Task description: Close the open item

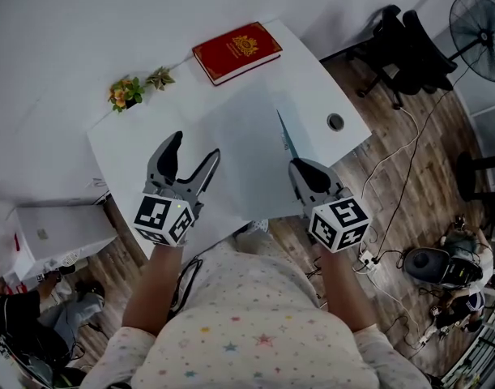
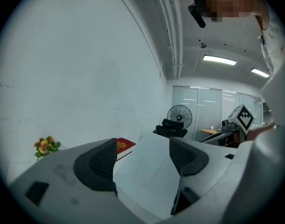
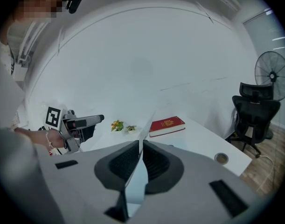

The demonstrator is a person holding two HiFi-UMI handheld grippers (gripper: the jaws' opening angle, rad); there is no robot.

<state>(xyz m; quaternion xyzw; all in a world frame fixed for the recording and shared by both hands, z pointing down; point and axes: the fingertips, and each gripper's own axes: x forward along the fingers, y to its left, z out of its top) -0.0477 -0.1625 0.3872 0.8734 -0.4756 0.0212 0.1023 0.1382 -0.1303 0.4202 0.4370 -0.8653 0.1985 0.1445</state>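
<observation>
Your right gripper (image 3: 140, 148) is clamped on the raised cover (image 1: 286, 133) of the open white book (image 1: 231, 148), just your side of the red book (image 1: 236, 51). Your left gripper (image 2: 142, 153) is gaping and empty. The cover looks thin, light and bendy, so I'd grip its free edge.

1. This is an office. The white counter (image 1: 328, 87) has a round cable hole (image 1: 335, 121) near its right corner, as a work desk has.
2. A black office chair (image 1: 401, 43) and a standing fan (image 1: 480, 24) stand on the wooden floor (image 1: 409, 209) beyond the counter's right edge.
3. A power strip (image 1: 367, 259) with loose cables lies on that floor.
4. The left gripper view shows glass partition walls (image 2: 212, 108) and long ceiling lamps (image 2: 219, 60) behind.
5. A red book (image 1: 236, 51) lies near the counter's far corner, and small flowers (image 1: 127, 92) stand along its wall edge.
</observation>
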